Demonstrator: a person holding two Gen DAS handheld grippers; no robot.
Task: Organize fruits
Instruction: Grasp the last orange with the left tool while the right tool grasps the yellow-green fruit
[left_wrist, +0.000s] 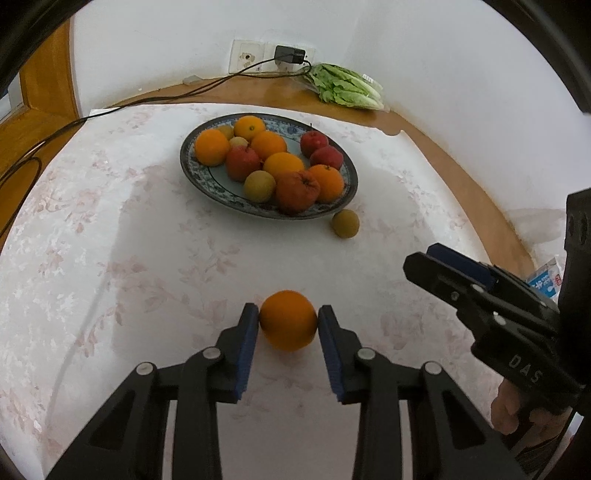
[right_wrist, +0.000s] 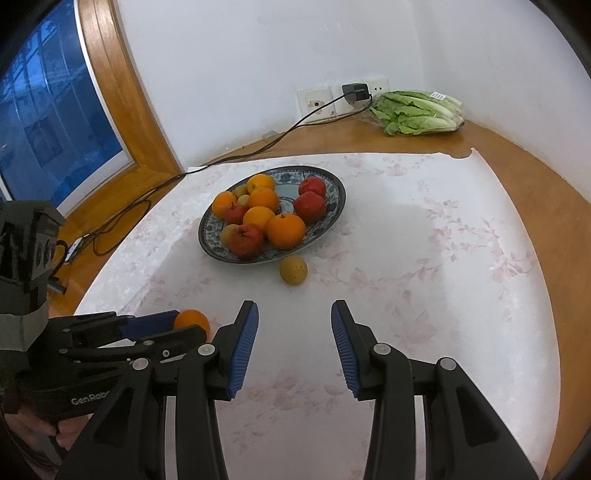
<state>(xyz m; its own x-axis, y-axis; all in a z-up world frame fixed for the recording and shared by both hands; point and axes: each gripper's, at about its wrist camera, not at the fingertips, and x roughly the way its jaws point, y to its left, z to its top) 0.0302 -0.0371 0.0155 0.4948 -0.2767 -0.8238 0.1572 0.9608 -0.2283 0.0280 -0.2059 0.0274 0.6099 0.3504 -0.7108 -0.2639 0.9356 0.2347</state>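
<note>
1. Orange (left_wrist: 288, 320) on the tablecloth (left_wrist: 110, 258) is pinched between the left gripper (left_wrist: 287, 325) pads, at 6 o'clock from the plate (left_wrist: 207, 181).
2. Plate fruit is partly hidden: five oranges, four red fruits and three small yellow ones are counted; one loose yellow fruit (left_wrist: 345, 223) lies at its 5 o'clock.
3. Right gripper (right_wrist: 294, 314) is held apart, empty.

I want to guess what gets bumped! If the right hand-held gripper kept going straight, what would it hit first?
Probably the bare flowery white tablecloth, since the right hand-held gripper points downward. The small round yellowish fruit lies further along that line, but depth is unclear.
</note>
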